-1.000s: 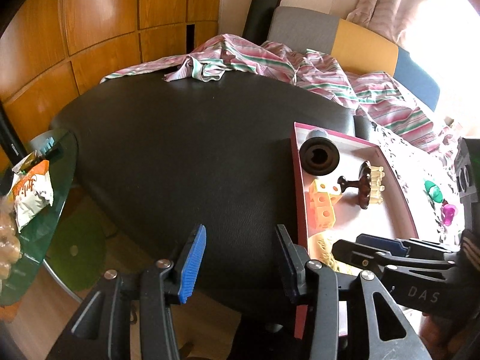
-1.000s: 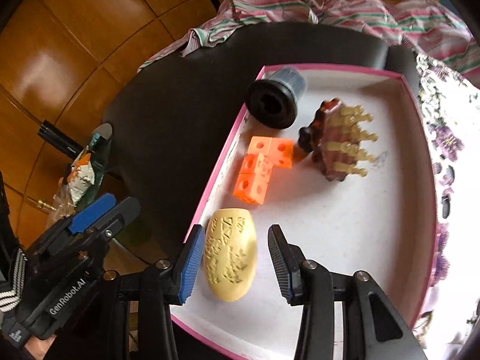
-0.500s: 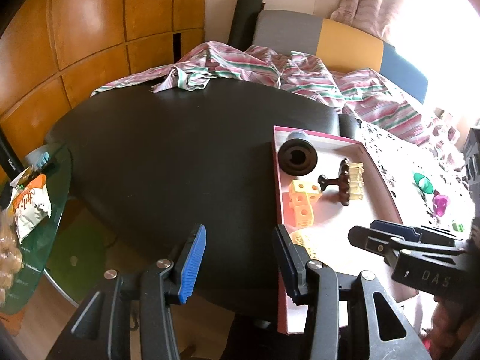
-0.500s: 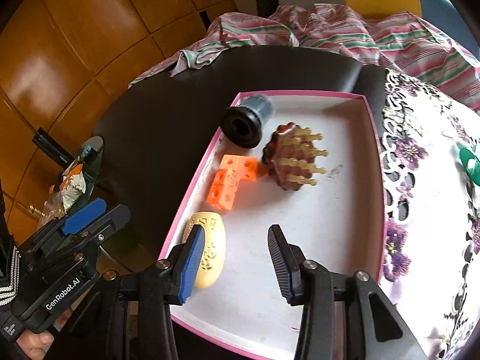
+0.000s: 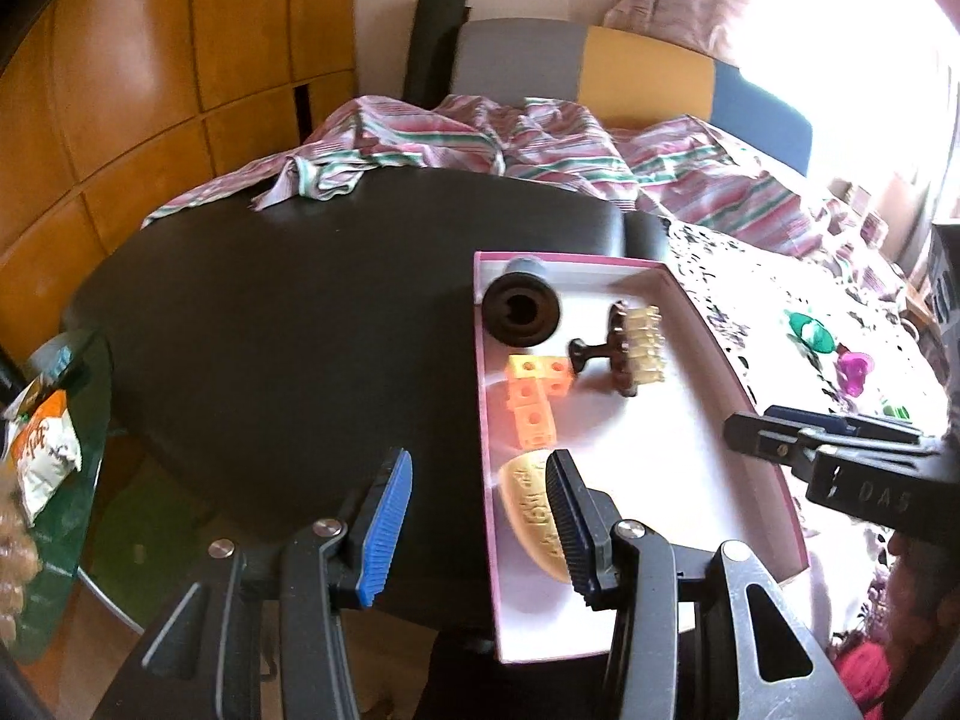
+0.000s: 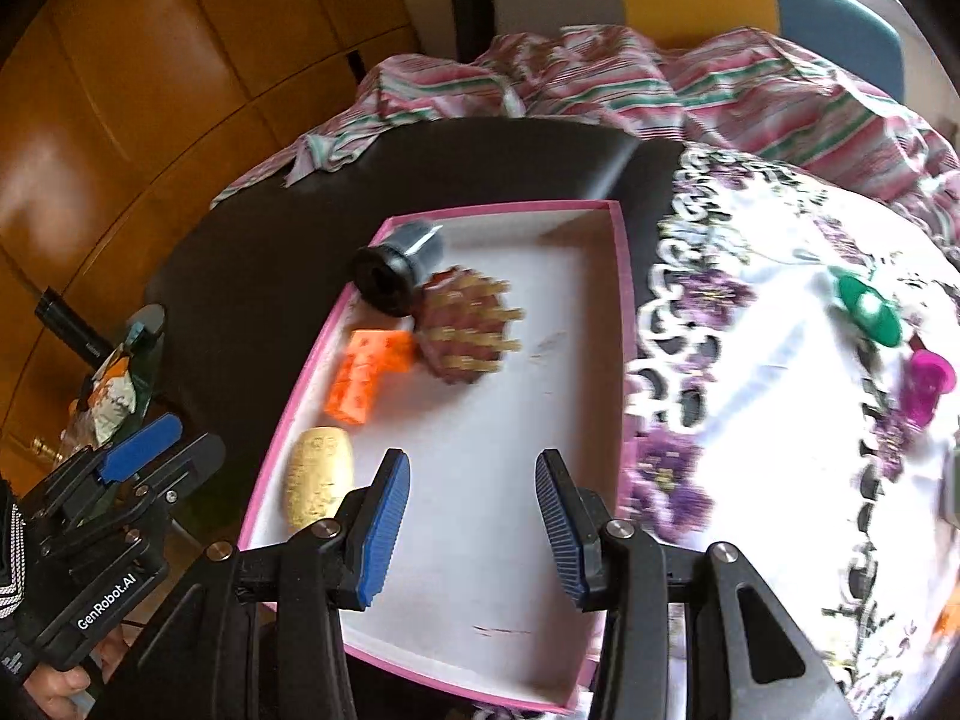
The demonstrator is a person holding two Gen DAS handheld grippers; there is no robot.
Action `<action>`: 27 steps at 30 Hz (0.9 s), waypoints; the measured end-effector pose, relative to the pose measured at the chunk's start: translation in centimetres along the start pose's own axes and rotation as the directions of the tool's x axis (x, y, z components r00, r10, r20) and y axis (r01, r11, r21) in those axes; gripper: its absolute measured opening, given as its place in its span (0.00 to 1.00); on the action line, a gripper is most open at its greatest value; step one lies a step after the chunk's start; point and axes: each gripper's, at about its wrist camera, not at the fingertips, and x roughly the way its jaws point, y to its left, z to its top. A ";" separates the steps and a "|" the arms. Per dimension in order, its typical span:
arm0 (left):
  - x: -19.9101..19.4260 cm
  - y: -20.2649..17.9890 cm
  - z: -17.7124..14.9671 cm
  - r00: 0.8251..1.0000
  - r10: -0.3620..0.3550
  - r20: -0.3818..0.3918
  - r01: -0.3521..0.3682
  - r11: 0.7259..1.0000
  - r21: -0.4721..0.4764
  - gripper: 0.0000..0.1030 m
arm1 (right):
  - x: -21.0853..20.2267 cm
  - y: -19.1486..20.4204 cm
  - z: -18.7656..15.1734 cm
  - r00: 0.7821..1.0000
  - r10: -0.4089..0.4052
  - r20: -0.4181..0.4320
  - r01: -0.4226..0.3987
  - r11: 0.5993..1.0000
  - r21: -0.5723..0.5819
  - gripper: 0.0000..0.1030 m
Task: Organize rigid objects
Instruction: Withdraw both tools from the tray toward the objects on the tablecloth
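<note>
left claw [image 5: 477,525]: partly open, empty, over black counter [image 5: 270,360] beside pink tray [image 6: 621,276] | right claw [image 6: 473,531]: partly open, empty, above tray's bare near half | yellow oval [image 6: 318,477], orange blocks [image 6: 369,372], brown brush [image 6: 465,324], black knob [image 6: 393,273]: gathered along tray's left wall, leaving room | green piece [image 6: 867,309], pink piece [image 6: 930,378]: on floral cloth [image 6: 780,420], blurred, probably next.

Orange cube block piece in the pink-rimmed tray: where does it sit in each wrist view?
Left wrist: orange cube block piece lies at centre, against the tray's left wall, below the black cylinder.
Right wrist: it lies left of centre, near the same wall, between the cylinder and the yellow oval piece.
Shared landmark: the pink-rimmed tray.
</note>
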 end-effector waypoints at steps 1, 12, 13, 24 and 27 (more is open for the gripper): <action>0.0 -0.4 0.1 1.000 -0.009 -0.001 0.009 1.000 0.009 0.46 | -0.4 -0.7 0.0 1.000 -0.012 0.006 0.012 1.000 0.012 0.43; 0.3 -4.7 0.5 0.997 -0.078 -0.007 0.079 0.992 0.098 0.46 | -4.1 -9.3 -0.5 0.989 -0.146 0.035 0.139 0.977 0.162 0.43; 0.3 -5.1 0.5 0.996 -0.084 -0.009 0.084 0.991 0.105 0.46 | -4.5 -10.1 -0.6 0.987 -0.158 0.036 0.150 0.973 0.175 0.43; 0.7 -10.2 1.2 0.988 -0.155 -0.025 0.157 0.968 0.197 0.46 | -10.4 -20.0 -2.8 0.948 -0.315 0.046 0.279 0.892 0.355 0.43; 0.7 -11.4 1.4 0.985 -0.172 -0.025 0.173 0.960 0.220 0.46 | -12.4 -23.0 -3.7 0.929 -0.366 0.054 0.309 0.850 0.426 0.43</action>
